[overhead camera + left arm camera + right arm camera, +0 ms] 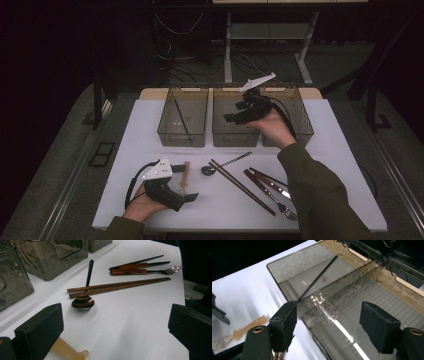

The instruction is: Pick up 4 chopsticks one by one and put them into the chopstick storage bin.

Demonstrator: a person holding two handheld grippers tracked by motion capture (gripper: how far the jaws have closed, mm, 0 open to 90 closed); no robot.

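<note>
Cutlery lies along our white surface (320,150): dark wooden chopsticks (242,186), a black round-bowled spoon (210,169), a wood-handled fork (270,194) and a pale translucent utensil (184,178). Our left gripper (186,196) rests near that utensil, fingers (40,332) spread, empty. Our right gripper (235,117) hovers over the smoky transparent bins (185,135), fingers (284,325) apart; one thin black stick (317,278) lies in the left bin.

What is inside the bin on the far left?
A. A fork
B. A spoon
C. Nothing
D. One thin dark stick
D: the high view shows a single thin dark stick leaning across the leftmost bin; the fork and spoon lie on the table.
</note>
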